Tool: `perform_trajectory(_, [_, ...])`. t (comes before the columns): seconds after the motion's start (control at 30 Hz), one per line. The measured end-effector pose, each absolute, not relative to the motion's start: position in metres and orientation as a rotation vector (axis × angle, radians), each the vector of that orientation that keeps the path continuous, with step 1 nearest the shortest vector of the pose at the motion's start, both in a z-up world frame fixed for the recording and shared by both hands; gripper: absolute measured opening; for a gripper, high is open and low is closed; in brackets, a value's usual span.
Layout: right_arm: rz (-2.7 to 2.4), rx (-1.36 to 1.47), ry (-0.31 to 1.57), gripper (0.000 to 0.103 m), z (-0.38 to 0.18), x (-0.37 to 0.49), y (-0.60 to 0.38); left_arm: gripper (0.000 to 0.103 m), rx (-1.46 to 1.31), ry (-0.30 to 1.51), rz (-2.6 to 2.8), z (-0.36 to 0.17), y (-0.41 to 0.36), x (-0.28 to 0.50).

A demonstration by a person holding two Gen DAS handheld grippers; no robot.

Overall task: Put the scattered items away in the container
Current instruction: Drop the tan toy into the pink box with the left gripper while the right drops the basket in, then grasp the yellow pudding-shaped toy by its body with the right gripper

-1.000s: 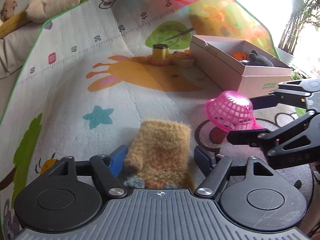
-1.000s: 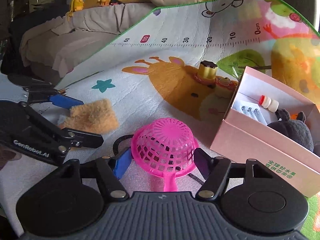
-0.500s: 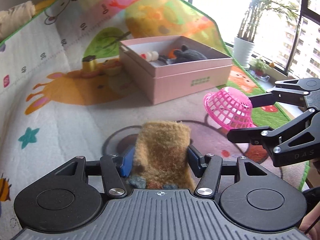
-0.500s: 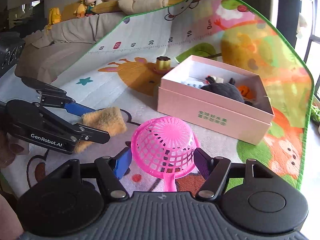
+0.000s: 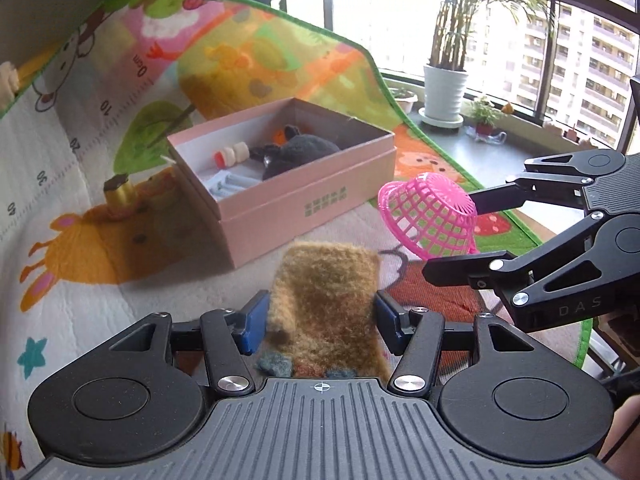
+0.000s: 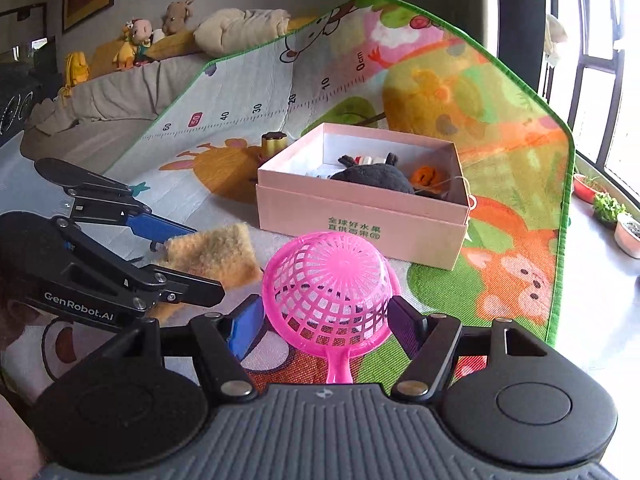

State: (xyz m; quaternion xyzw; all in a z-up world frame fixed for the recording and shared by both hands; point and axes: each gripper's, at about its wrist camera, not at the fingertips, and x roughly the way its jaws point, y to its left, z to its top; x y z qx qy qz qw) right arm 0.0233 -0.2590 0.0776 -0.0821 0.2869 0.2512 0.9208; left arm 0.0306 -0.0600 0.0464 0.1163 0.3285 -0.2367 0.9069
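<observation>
While my left hand-held gripper (image 5: 320,320) is clamped on the fuzzy tan cloth (image 5: 326,300), its blue pads (image 5: 253,322) pressed to both edges after closing in a moment ago, my right hand-held gripper (image 6: 324,320) grips the pink plastic strainer (image 6: 328,284) — dome up, handle toward me. Both are held above the play mat (image 6: 500,128), near the open pink box (image 5: 296,184), which holds a dark plush toy (image 5: 298,150) — among other small things.

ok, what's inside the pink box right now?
In the pink box: a dark grey plush toy, an orange item behind it, a small white bottle with a red cap, and bolts. The plush covers whatever lies beneath it.
</observation>
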Motion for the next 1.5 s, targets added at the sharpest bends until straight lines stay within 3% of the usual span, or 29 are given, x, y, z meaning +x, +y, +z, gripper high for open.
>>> perform_trajectory(0.33, [0.467,-0.098,0.471,0.069,0.170,0.130,-0.254,0.061,0.247,0.453,-0.460,0.109,-0.073,0.121])
perform_trajectory(0.4, [0.465,-0.067,0.506,0.069,0.181,0.169,-0.250,0.065,0.189,0.430,-0.460,0.115,-0.073,0.153])
perform_trajectory(0.47, [0.471,-0.037,0.575,0.072,0.182,0.207,-0.246,0.088,0.117,0.465,-0.462,0.112,-0.068,0.183])
perform_trajectory(0.5, [0.448,-0.030,0.589,0.082,0.179,0.222,-0.245,0.092,0.077,0.486,-0.440,0.109,-0.062,0.195])
perform_trajectory(0.63, [0.412,-0.050,0.601,0.084,0.162,0.244,-0.252,0.096,0.044,0.523,-0.340,0.095,-0.040,0.201])
perform_trajectory(0.8, [0.390,0.023,0.675,0.054,0.127,0.243,-0.284,0.100,0.056,0.583,-0.258,0.067,-0.018,0.174])
perform_trajectory(0.97, [0.373,0.162,0.737,0.035,0.097,0.246,-0.306,0.102,-0.016,0.640,-0.270,0.046,0.000,0.146])
perform_trajectory(1.2, [0.428,0.087,0.691,0.034,0.118,0.231,-0.272,0.103,-0.023,0.607,-0.208,0.046,0.026,0.125])
perform_trajectory(1.5, [0.646,-0.081,0.733,0.036,0.154,0.254,-0.128,0.103,-0.083,0.638,-0.088,0.033,0.079,0.121])
